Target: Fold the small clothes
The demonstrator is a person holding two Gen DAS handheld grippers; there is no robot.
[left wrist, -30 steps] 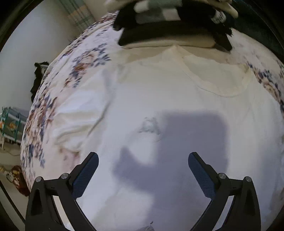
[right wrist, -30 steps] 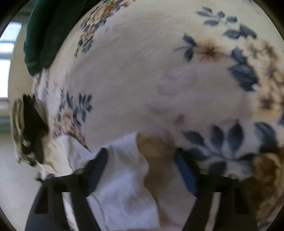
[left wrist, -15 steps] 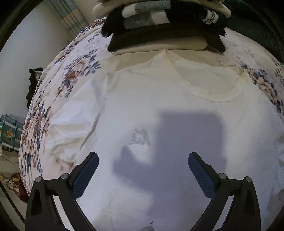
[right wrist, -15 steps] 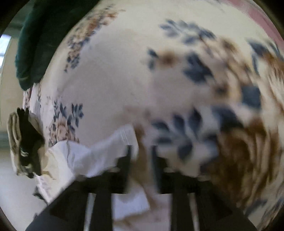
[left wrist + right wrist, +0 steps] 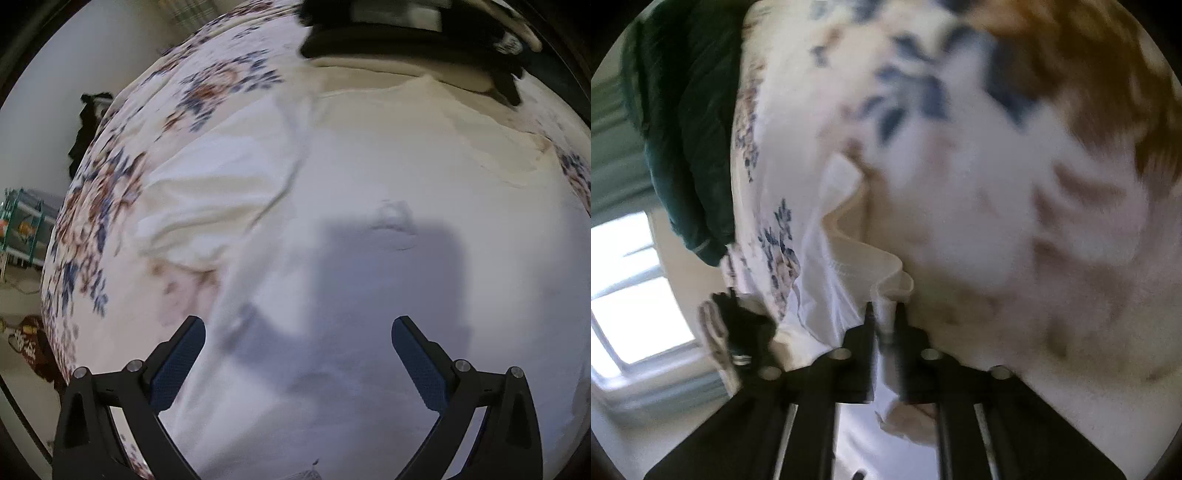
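The left gripper (image 5: 297,349) hangs spread wide above the white shirt (image 5: 369,258) on the floral bedspread (image 5: 122,184); folded clothes (image 5: 406,33) crowd twelve o'clock. The right gripper (image 5: 884,317) pinches the shirt's edge.

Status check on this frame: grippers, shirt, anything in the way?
Left gripper open above the white shirt. Right gripper shut on a shirt edge. Folded pile sits just past the collar on the floral bedspread.

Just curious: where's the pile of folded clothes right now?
In the left wrist view, the folded pile sits on the floral bedspread, beyond the white T-shirt.
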